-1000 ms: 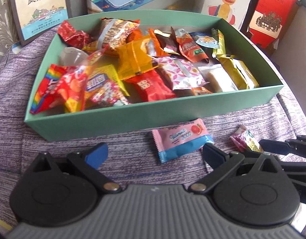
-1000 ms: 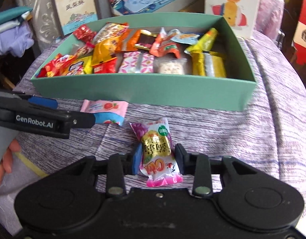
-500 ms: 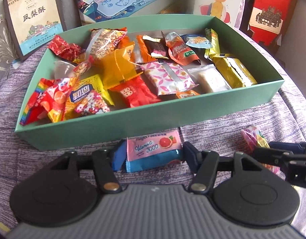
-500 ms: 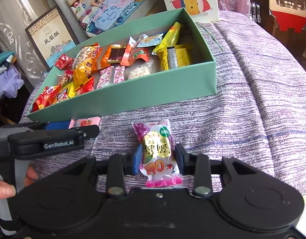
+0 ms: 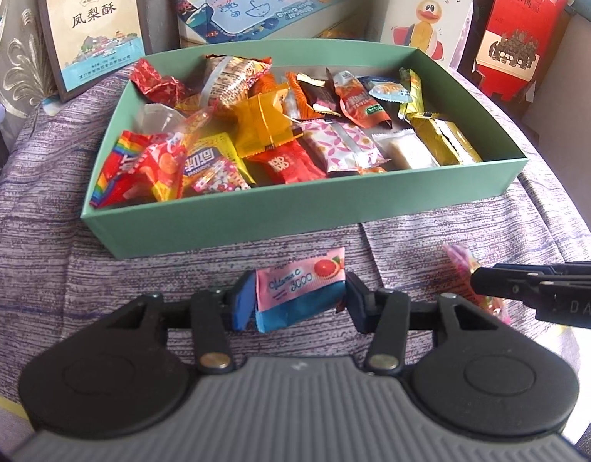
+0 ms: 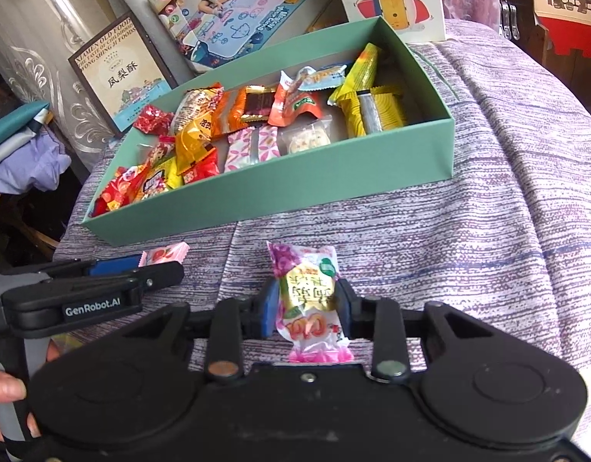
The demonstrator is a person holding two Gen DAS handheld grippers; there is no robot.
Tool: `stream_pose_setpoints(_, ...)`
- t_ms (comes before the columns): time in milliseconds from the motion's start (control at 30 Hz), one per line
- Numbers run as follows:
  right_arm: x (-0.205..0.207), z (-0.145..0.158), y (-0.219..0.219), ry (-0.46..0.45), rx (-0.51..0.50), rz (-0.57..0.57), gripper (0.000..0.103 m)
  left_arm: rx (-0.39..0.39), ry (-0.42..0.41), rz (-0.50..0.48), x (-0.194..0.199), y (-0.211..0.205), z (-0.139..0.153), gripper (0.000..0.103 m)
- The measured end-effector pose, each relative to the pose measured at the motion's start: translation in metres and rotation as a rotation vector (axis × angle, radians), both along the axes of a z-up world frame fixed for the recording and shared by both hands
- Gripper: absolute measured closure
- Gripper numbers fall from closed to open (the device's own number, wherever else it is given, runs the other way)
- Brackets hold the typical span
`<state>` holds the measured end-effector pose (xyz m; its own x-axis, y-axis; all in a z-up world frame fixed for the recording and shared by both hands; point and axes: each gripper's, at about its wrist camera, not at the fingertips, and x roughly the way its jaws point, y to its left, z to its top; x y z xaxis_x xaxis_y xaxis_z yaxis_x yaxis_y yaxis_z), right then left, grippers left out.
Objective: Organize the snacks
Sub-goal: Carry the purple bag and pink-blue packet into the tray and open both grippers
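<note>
Purple-striped cloth (image 5: 83, 269) covers the whole work surface, wrinkled here and there, and both grippers sit low over its near edge. Closest in the left wrist view, the left gripper (image 5: 299, 300) has just been closing, and its blue pads now pinch a pink-and-blue sachet (image 5: 299, 292) by its short ends (a grapefruit slice is printed at one corner); the packet looks tilted and lifted slightly off the cloth. To its right, the right gripper (image 6: 305, 304) has also just drawn its jaws in, and they are clamped on the middle of a pink-and-gold candy packet (image 6: 307, 296), whose crimped ends stick out above and below the pads. In the right wrist view a person's hand (image 6: 2, 396) wraps the left gripper's handle at the lower left edge.

Just beyond both grippers stands a shallow green box (image 5: 334, 211), its near wall close to the held sachet. Inside lie many wrapped snacks (image 5: 264, 131) in a loose jumble: red, orange and yellow packets at the left, a pink-patterned one near the middle, gold ones at the right.

Behind the box, leaning upright, are a framed pastry carton (image 5: 91, 19), a drawing-mat box (image 5: 257, 0), a duck-printed box (image 5: 426, 7) and a red carton (image 5: 523, 30).
</note>
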<state>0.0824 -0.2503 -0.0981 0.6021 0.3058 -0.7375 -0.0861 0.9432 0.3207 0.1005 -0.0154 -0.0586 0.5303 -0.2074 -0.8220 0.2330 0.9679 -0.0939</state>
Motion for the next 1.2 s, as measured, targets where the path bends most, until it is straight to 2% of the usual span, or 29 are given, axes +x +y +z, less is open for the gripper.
stream_pose_setpoints(100, 0.001, 0.001, 0.01, 0.001, -0.05, 0.029, 0.085, -0.01, -0.013, -0.002, -0.004, 0.004, 0.005, 0.055)
stream_pose_setpoints(200, 0.003, -0.002, 0.007, 0.028, -0.04, 0.026, 0.085, -0.016, -0.005, -0.008, -0.008, 0.009, 0.004, 0.055)
stream_pose_setpoints(300, 0.003, -0.002, 0.001, 0.023, -0.062, -0.009, 0.077, -0.029, 0.001, -0.013, -0.014, 0.014, 0.002, 0.054)
stream_pose_setpoints(367, 0.005, -0.004, 0.001, 0.028, -0.075, -0.006, 0.061, -0.034, 0.006, -0.016, -0.016, 0.016, 0.0, 0.054)
stream_pose_setpoints(433, 0.007, -0.008, 0.004, 0.034, -0.091, 0.004, 0.051, -0.039, 0.015, -0.015, -0.018, 0.018, -0.002, 0.054)
stream_pose_setpoints(533, 0.011, -0.014, 0.014, 0.025, -0.14, 0.031, 0.05, -0.046, 0.025, -0.007, -0.017, 0.023, -0.004, 0.054)
stream_pose_setpoints(633, 0.009, -0.016, 0.03, -0.007, -0.245, 0.079, 0.049, -0.052, 0.031, 0.002, -0.017, 0.027, -0.005, 0.054)
stream_pose_setpoints(700, 0.006, -0.018, 0.045, -0.035, -0.338, 0.112, 0.06, -0.059, 0.039, 0.009, -0.016, 0.029, -0.007, 0.054)
stream_pose_setpoints(767, 0.003, -0.016, 0.053, -0.039, -0.345, 0.128, 0.076, -0.068, 0.044, 0.018, -0.016, 0.031, -0.009, 0.054)
stream_pose_setpoints(1000, -0.002, 0.008, 0.053, -0.059, -0.263, 0.109, 0.078, -0.101, 0.011, 0.018, -0.021, 0.036, 0.002, 0.054)
stream_pose_setpoints(1200, -0.002, 0.046, 0.033, -0.106, -0.17, 0.07, 0.078, -0.121, -0.057, 0.003, -0.017, 0.038, 0.029, 0.054)
